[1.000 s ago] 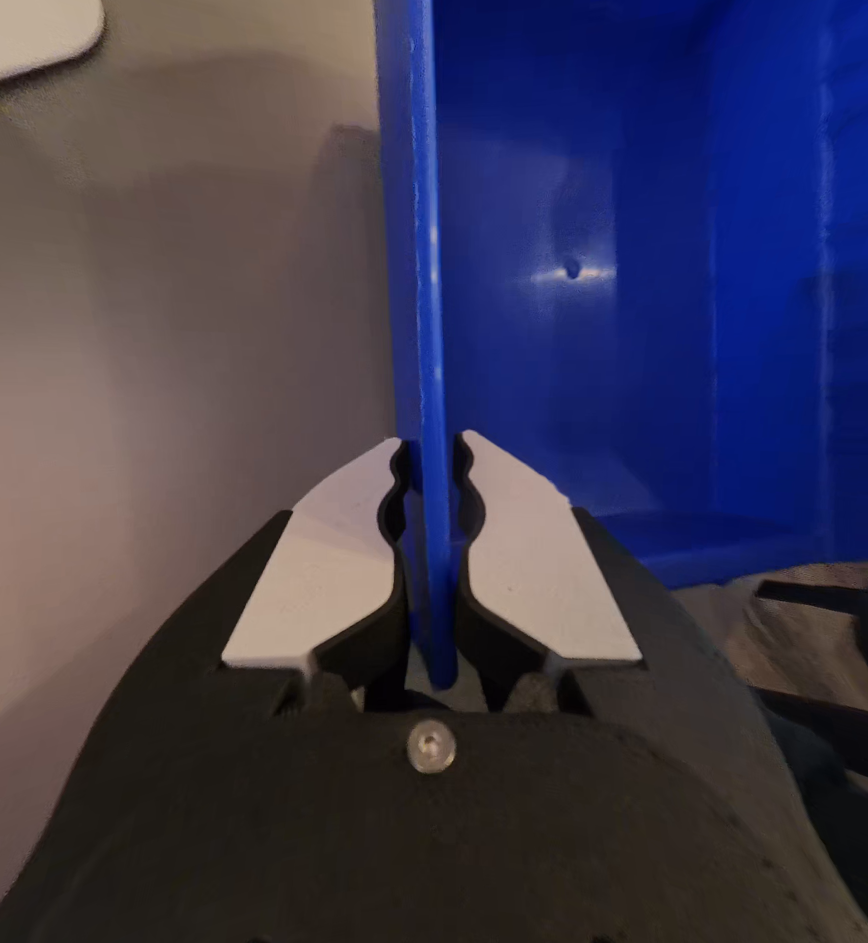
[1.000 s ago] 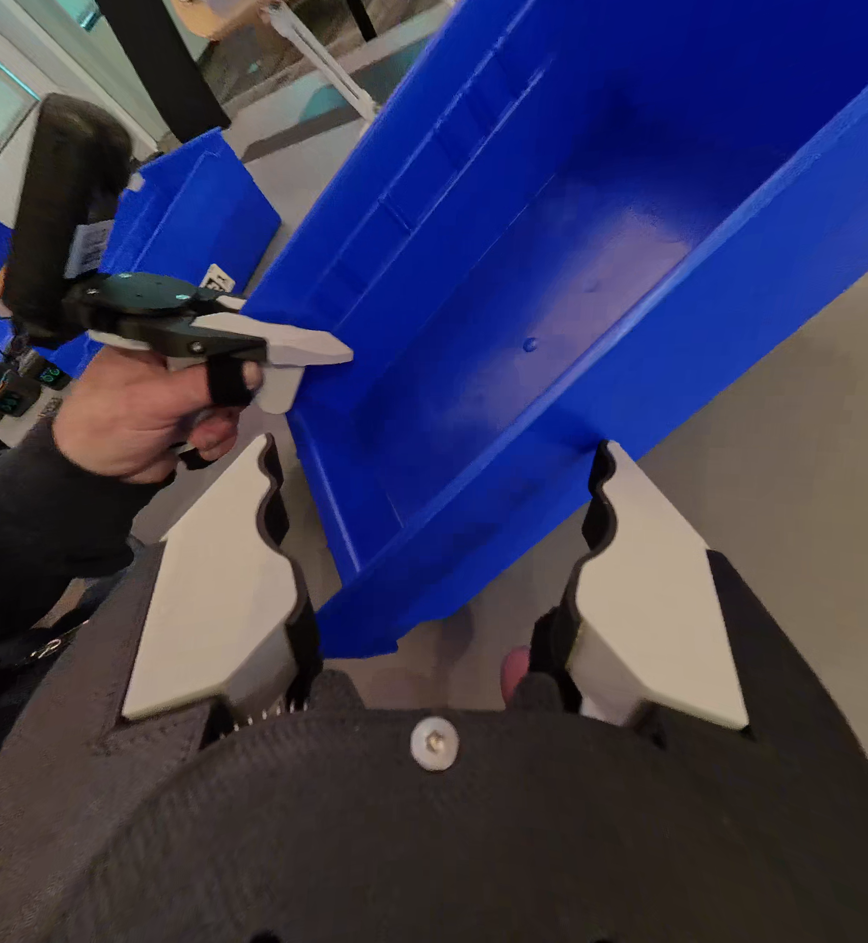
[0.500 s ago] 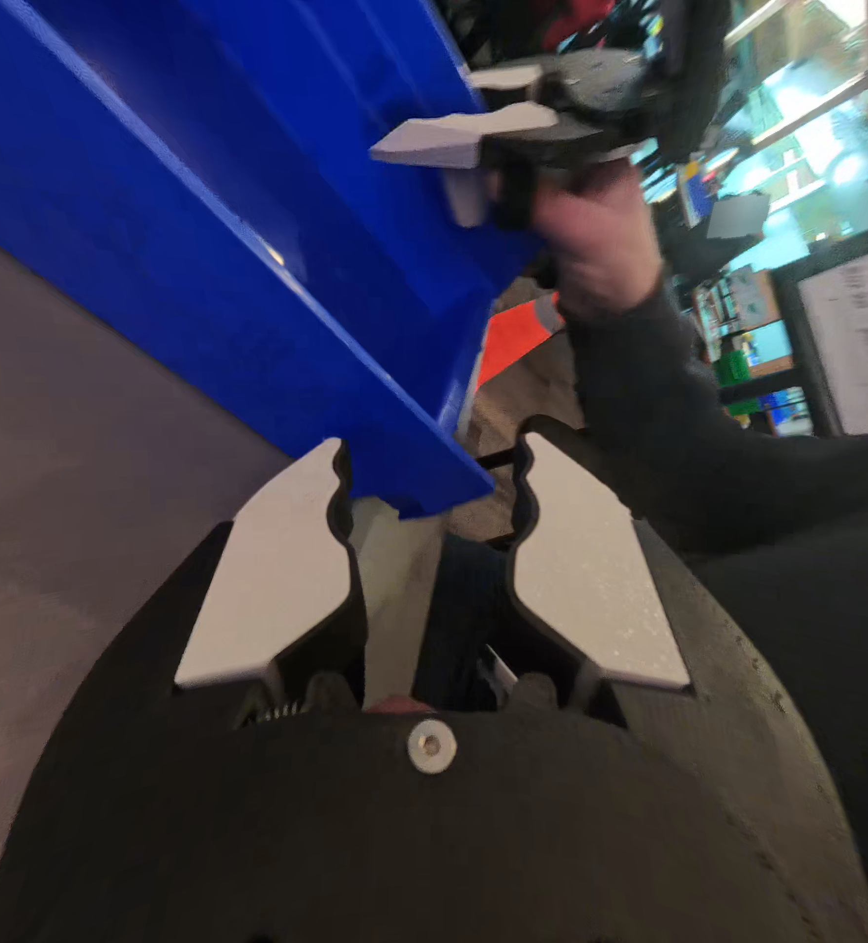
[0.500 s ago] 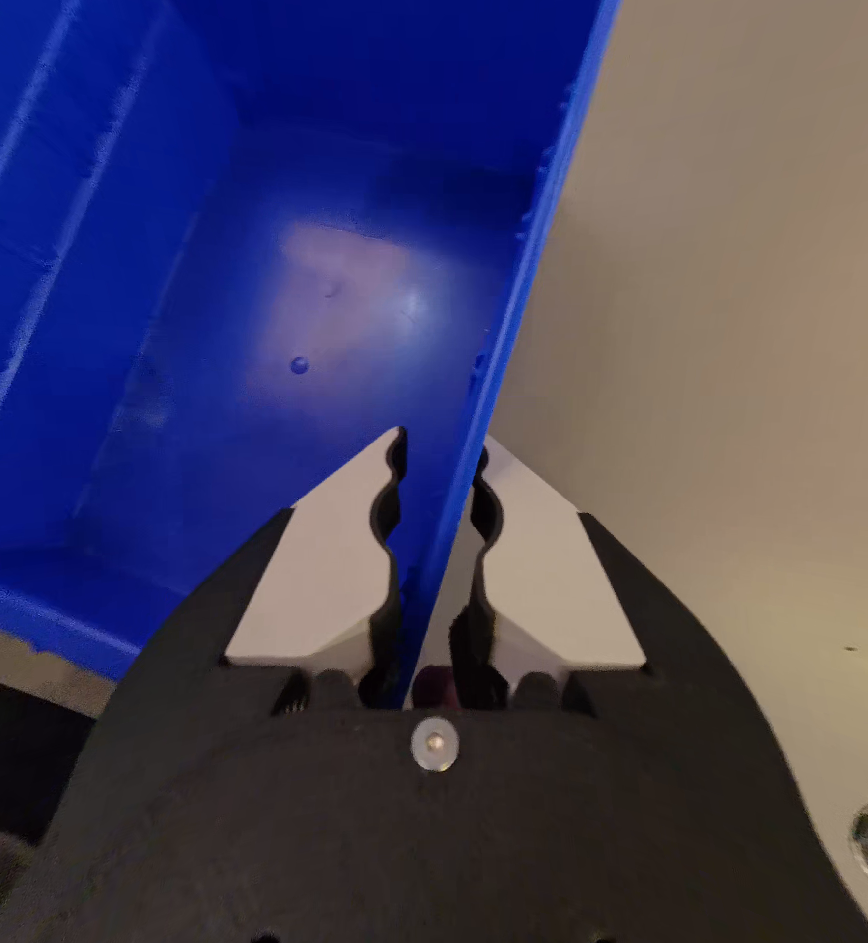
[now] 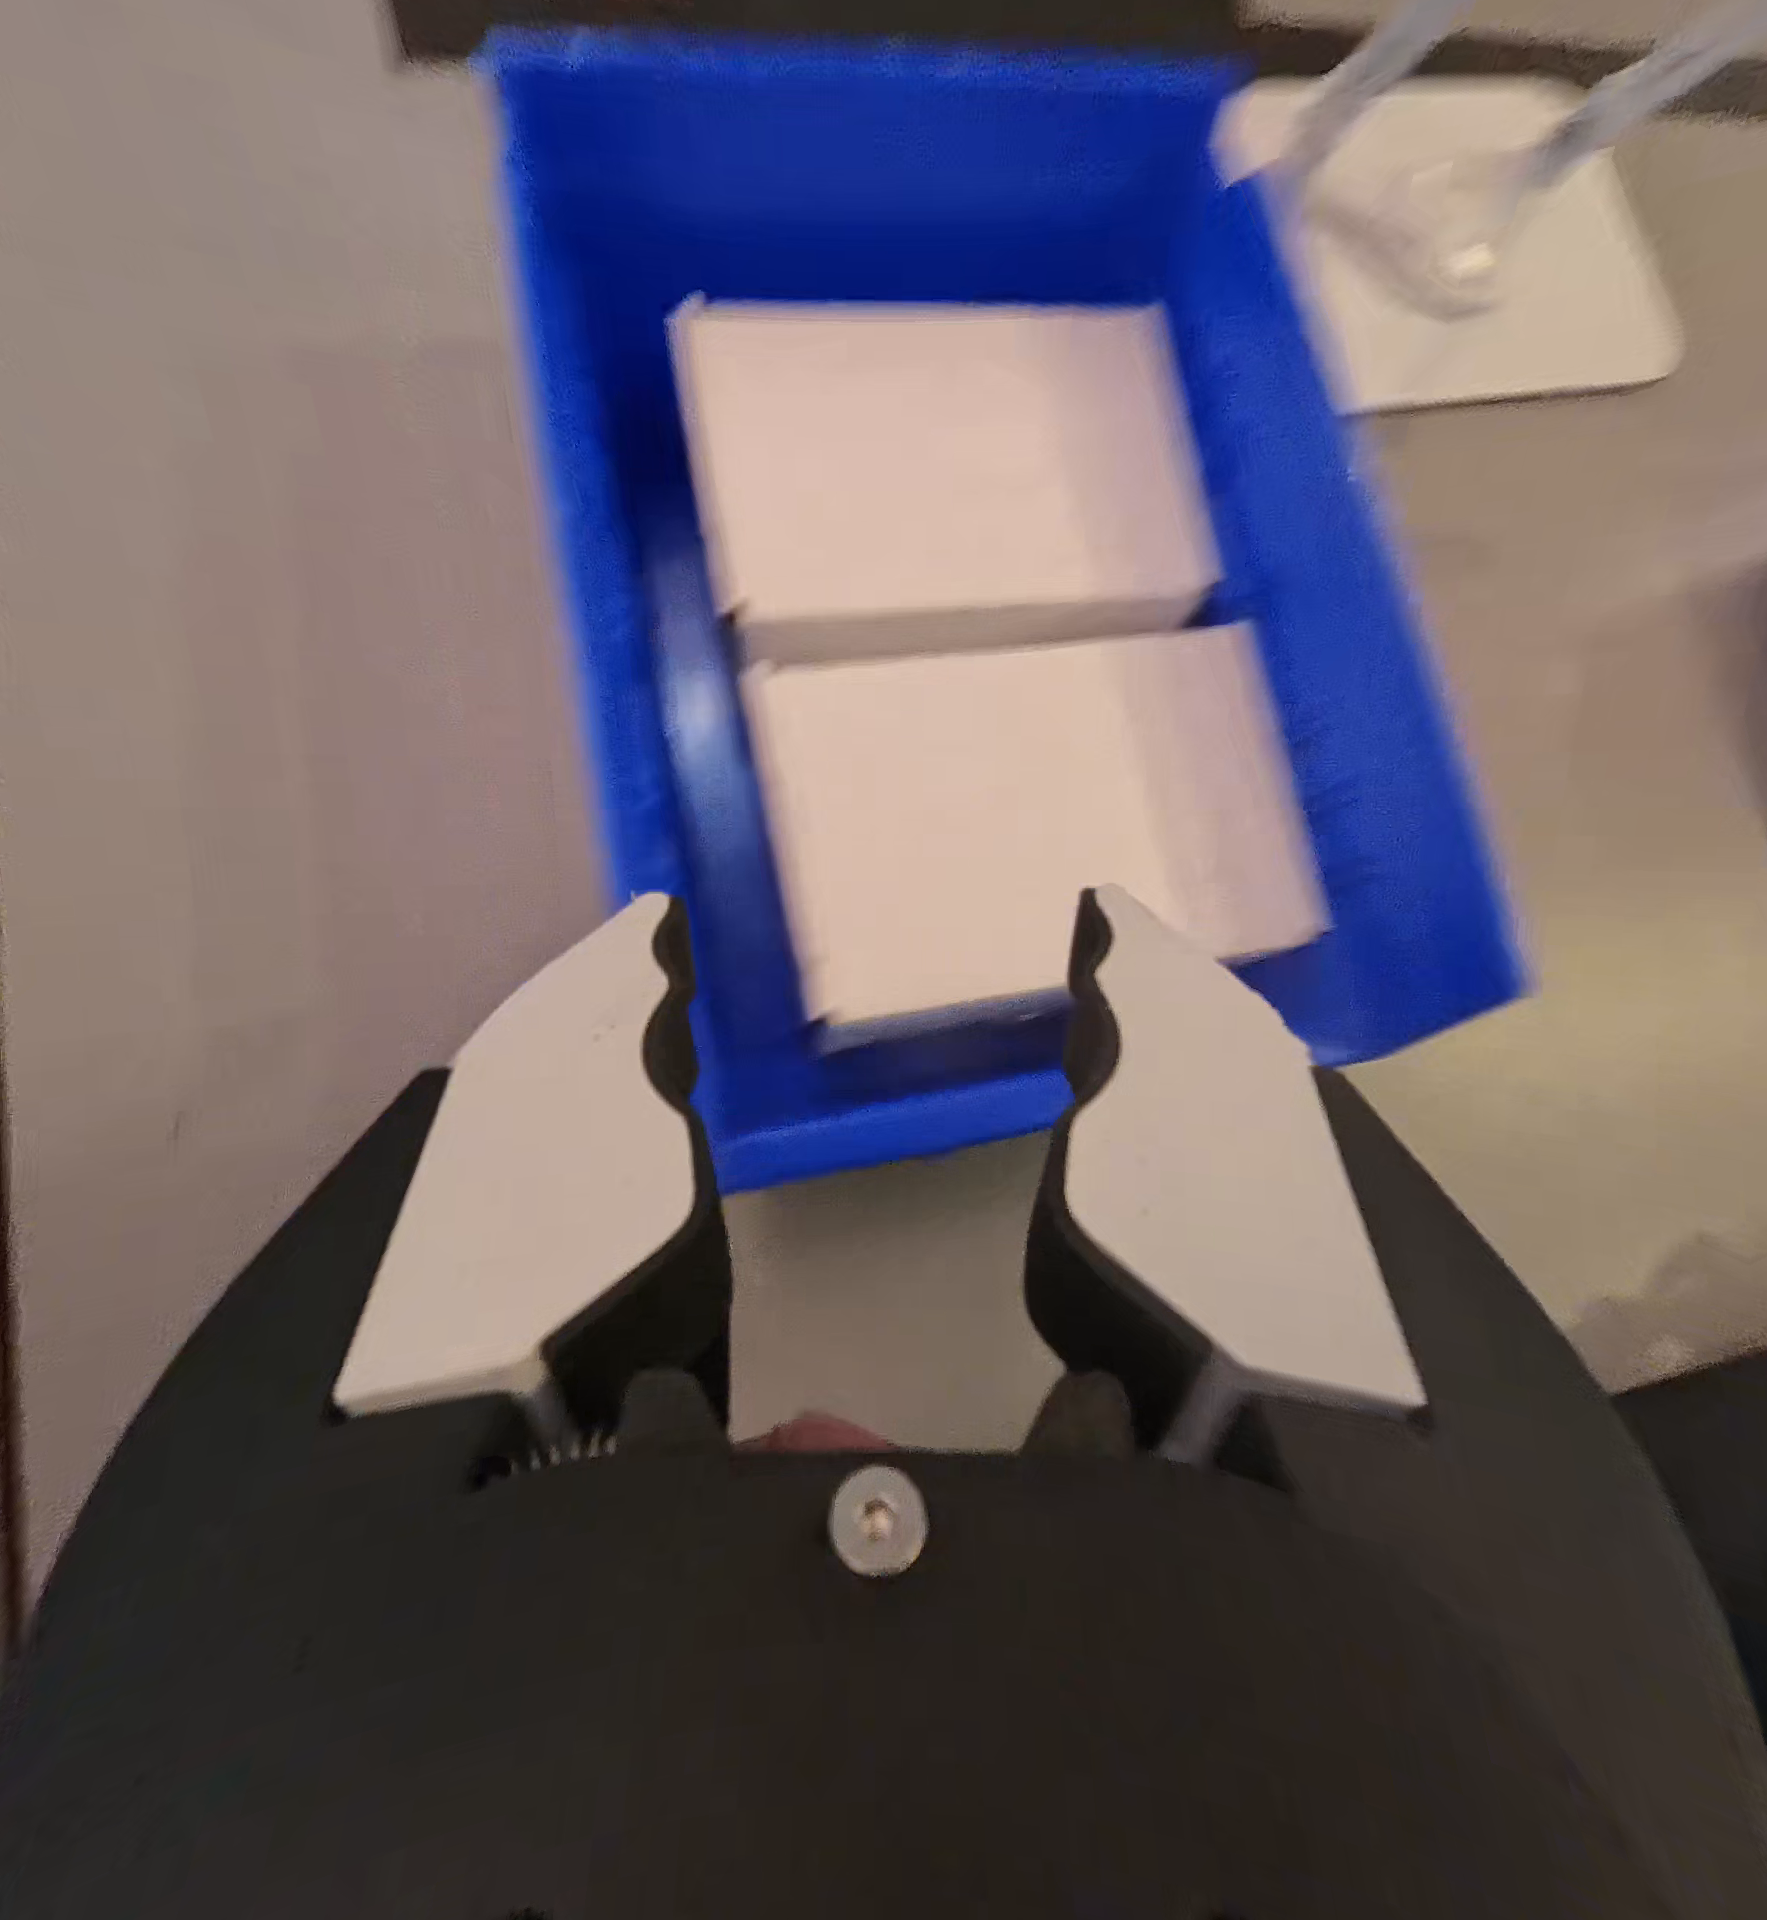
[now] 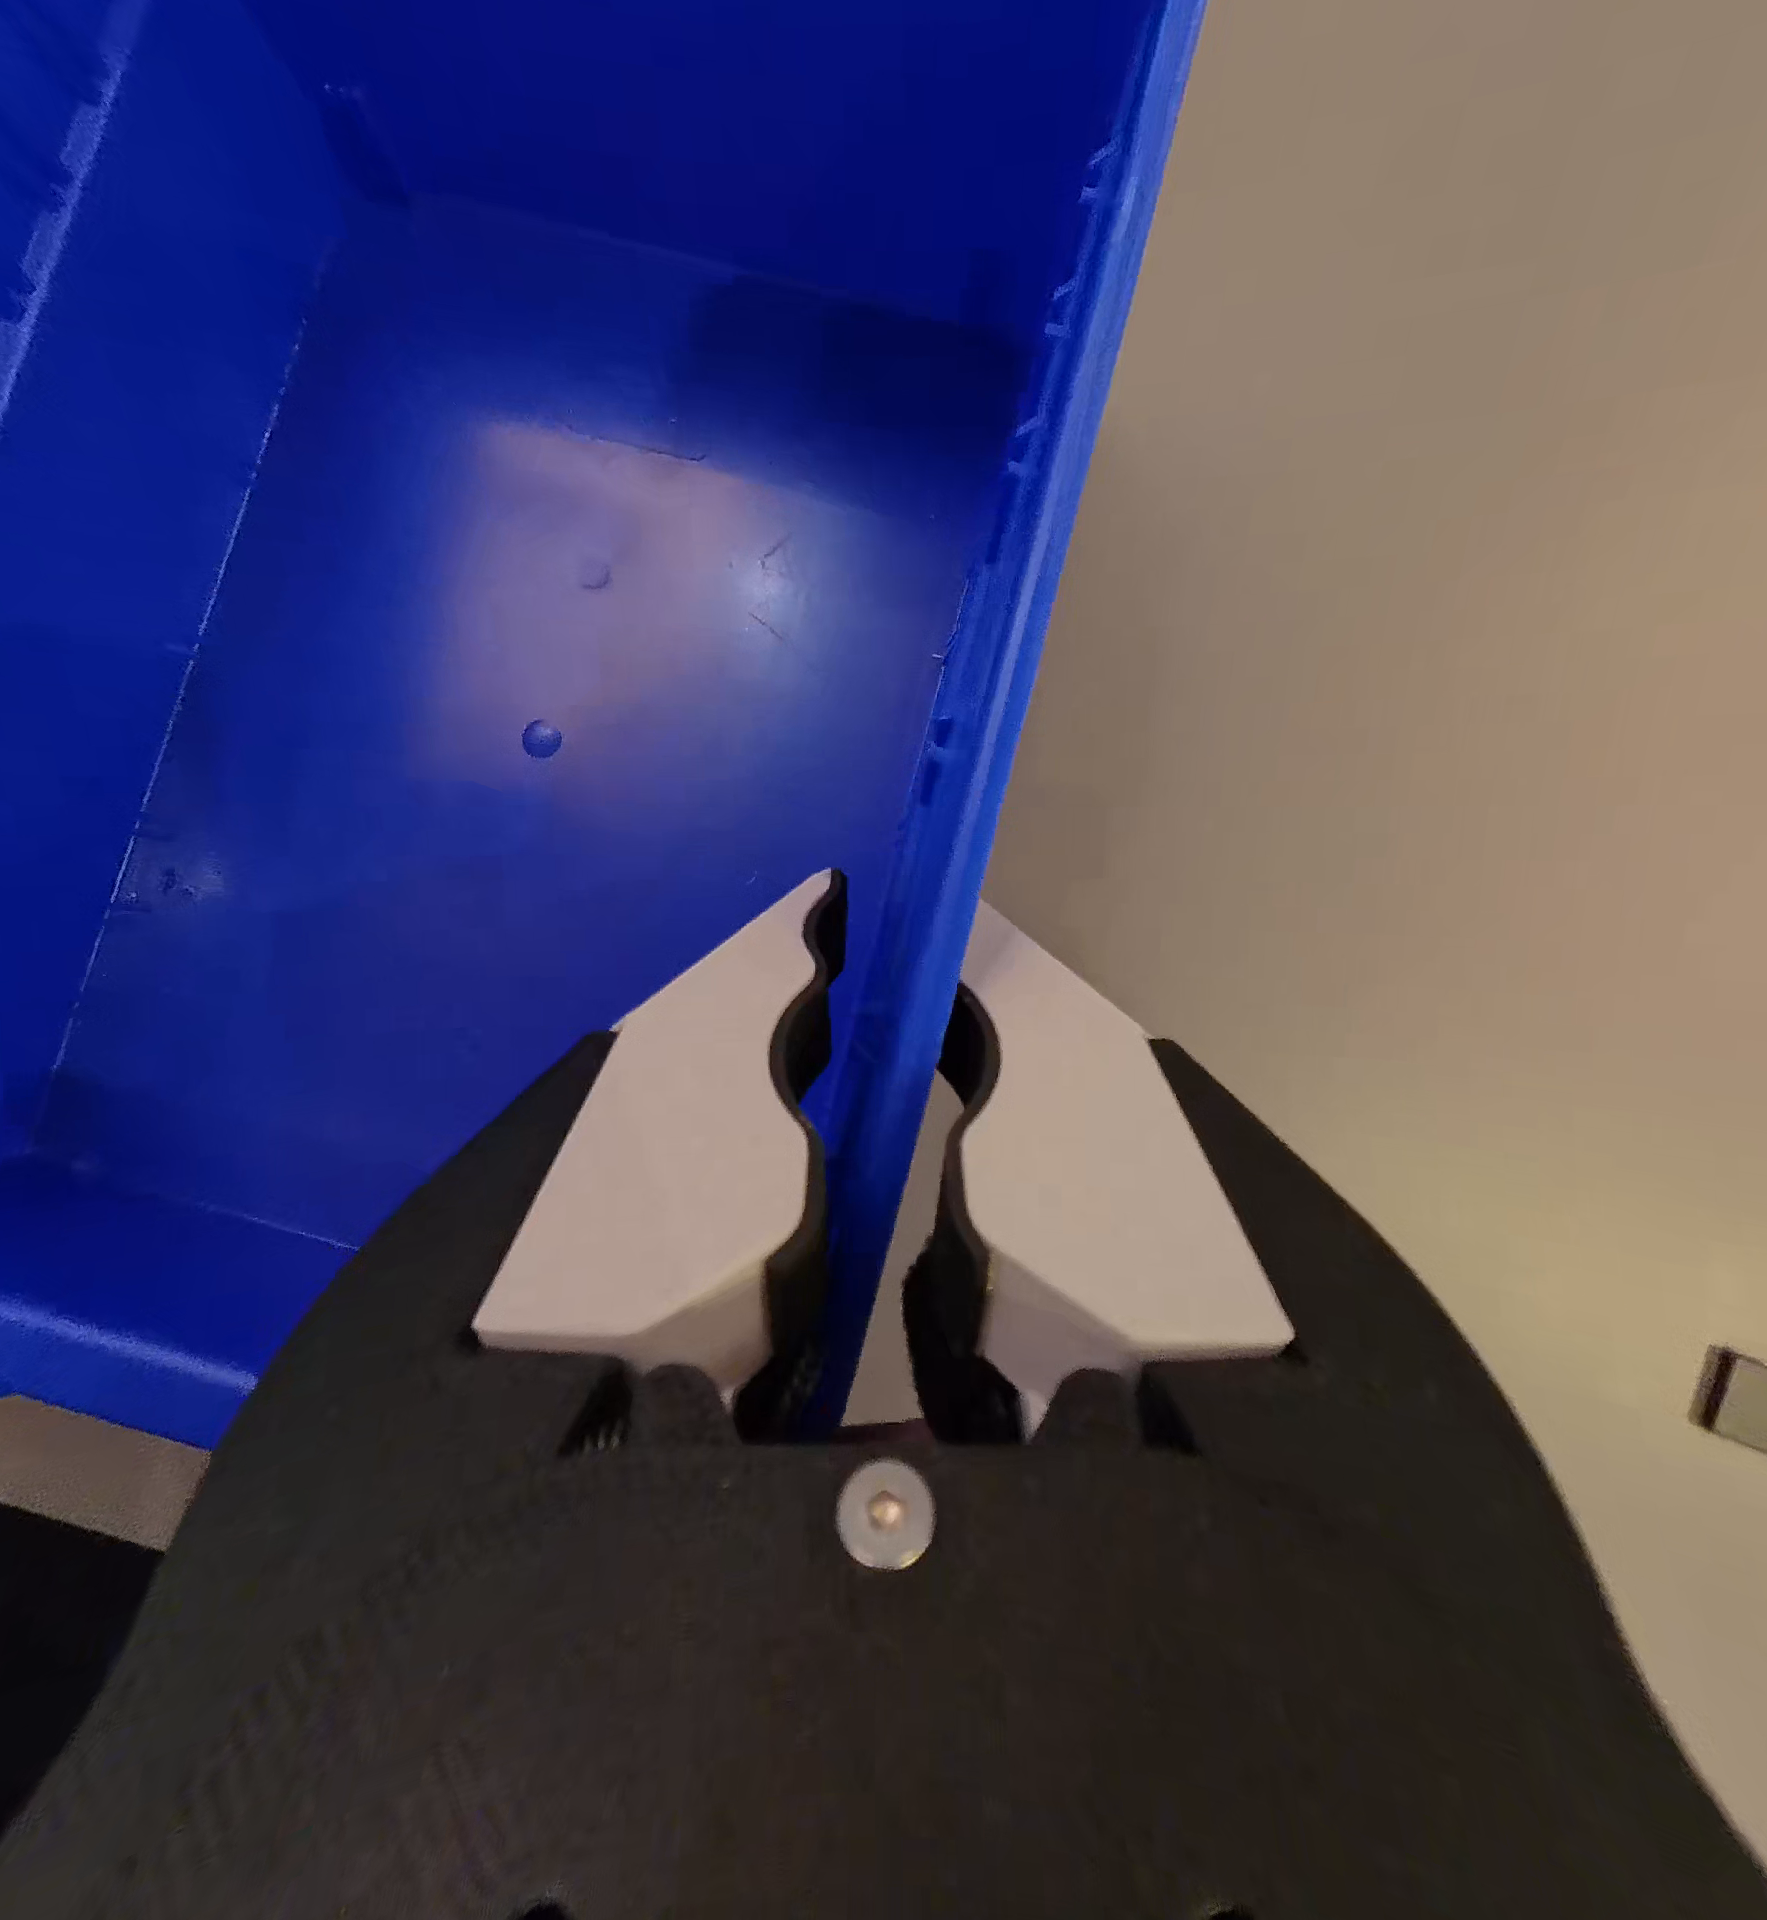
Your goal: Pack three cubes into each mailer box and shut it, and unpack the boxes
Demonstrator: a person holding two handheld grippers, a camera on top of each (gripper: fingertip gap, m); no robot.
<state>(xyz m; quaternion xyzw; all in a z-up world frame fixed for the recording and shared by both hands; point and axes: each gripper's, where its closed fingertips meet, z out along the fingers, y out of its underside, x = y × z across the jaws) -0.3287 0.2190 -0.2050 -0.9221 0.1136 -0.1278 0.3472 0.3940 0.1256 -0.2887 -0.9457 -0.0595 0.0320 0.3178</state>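
**Right gripper clamps empty bin; left hovers over boxed bin**

The right gripper [image 6: 884, 940] is closed on the right wall of an empty bin [image 6: 567, 623] filling the frame's upper left. The left gripper [image 5: 874, 914], jaws apart and holding nothing, hangs above a second bin [image 5: 1378, 665] at centre frame, which holds two white boxes, the far box [image 5: 936, 468] and near box [image 5: 1024, 821], lids shut.

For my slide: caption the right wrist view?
Right tongs clamped on the wall of an empty blue bin.
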